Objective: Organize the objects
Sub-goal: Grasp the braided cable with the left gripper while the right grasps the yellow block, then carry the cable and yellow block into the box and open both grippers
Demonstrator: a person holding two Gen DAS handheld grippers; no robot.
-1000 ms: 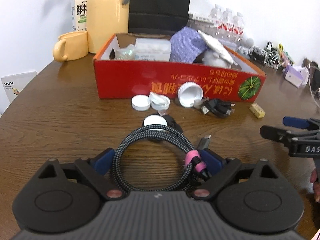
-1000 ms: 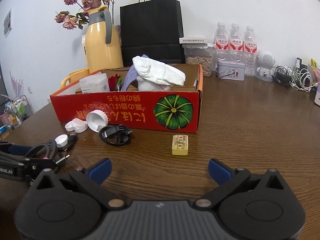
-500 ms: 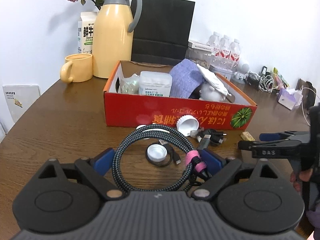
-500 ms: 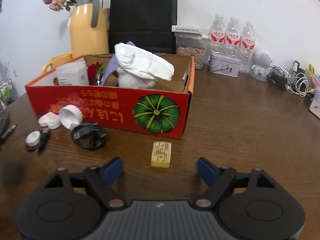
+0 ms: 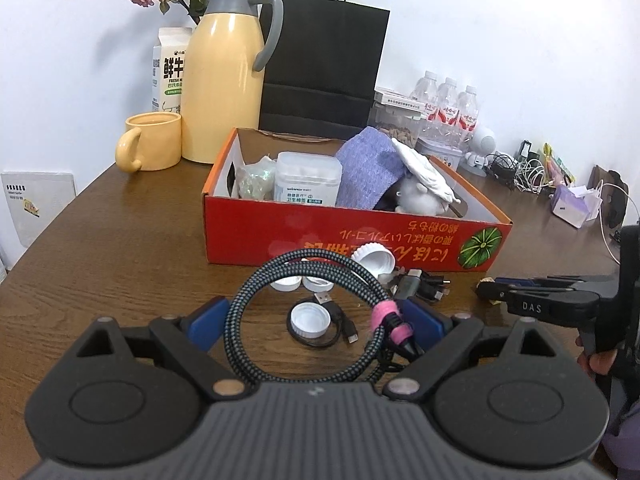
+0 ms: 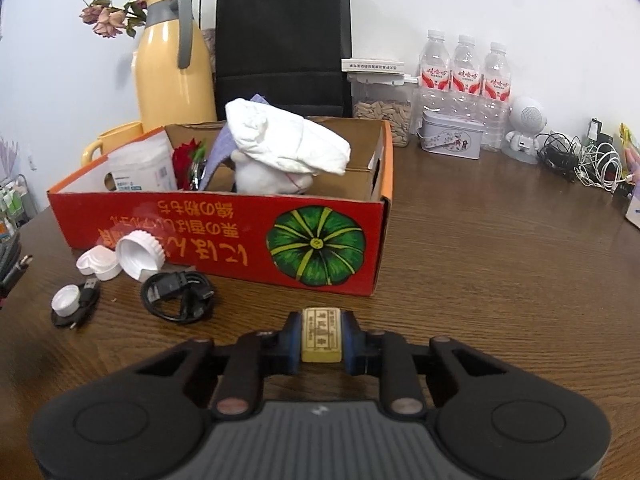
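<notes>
Two hand-held tongs at work in front of an open red box [image 6: 224,236] on a brown surface [image 6: 500,264]. The right tongs [image 6: 321,338] have just been closing and now clamp a small yellow block [image 6: 321,334] between their blue pads; the block lies on the surface just in front of the box's near wall, its long axis pointing away from the camera, in line with the fingers. The left tongs [image 5: 316,318] are closed on a braided cable coil [image 5: 304,320], bound by a pink strap [image 5: 390,322] and held above the surface. From either tool the box lies ahead and higher than the load, so in judgement each load must rise over the near wall before it can go in; the right tongs are nearer the box's pumpkin-printed end, the left nearer its middle. Loose on the surface remain white caps [image 6: 140,254] and a black cable [image 6: 176,296].

Change from the earlier frames: a second ago the right tongs stood wide open with the block lying free ahead of them; now they are at the block and gripping it. The left view shows the coil held throughout and now shows more of the box's interior.
</notes>
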